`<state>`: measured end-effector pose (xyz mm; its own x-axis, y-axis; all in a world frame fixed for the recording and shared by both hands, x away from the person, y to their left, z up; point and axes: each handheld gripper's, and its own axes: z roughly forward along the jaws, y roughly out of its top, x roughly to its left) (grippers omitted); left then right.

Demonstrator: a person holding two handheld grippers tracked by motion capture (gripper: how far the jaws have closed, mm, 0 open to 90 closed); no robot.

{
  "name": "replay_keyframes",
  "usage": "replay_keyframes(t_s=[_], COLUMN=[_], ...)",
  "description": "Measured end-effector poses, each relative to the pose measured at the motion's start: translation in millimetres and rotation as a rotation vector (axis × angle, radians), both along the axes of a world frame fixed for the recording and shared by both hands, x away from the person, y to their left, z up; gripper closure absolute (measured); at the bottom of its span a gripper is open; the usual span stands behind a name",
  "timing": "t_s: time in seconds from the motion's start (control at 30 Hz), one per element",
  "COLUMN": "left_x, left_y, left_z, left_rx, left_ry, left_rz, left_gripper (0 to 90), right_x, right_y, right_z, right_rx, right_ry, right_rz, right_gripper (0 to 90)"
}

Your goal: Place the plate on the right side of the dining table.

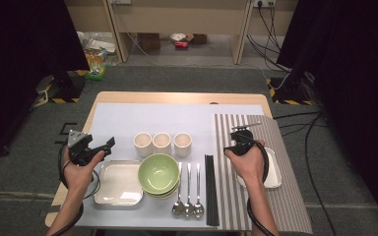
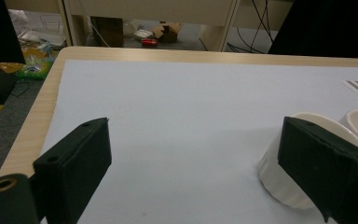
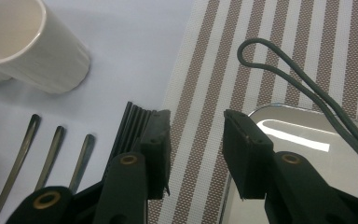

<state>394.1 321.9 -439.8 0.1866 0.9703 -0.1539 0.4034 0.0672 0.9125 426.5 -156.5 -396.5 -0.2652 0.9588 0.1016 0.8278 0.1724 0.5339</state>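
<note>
Right gripper (image 3: 196, 154) over striped mat (image 3: 270, 51) and tray (image 1: 274, 172) edge.
Jaws open, nothing btwn; tray lies on mat at desk's right. Left gripper (image 2: 196, 158) jaws wide open, empty, beside cup (image 2: 286, 182).

Light from overhead, even & fairly bright on the table (image 1: 128, 101); sides of the high view near black. Soft shadows. Glare streak on the steel tray (image 3: 307, 135) in the right gripper view. Close jaws slightly blurred, pics grainy.
</note>
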Motion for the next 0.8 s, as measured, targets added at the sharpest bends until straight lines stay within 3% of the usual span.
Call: replay_keyframes(t_s=[0.8], left_x=[-0.5], left_y=[-1.2], left_z=[-0.1], left_rx=[0.005], left_ry=[0.004], left_rz=[-0.001], left_gripper=[9.0], right_x=[-13.0], right_y=[30.0], right_z=[9.3], right_rx=[0.014], right_ry=[-0.012], right_rz=[0.087], right_gripper=[61.8])
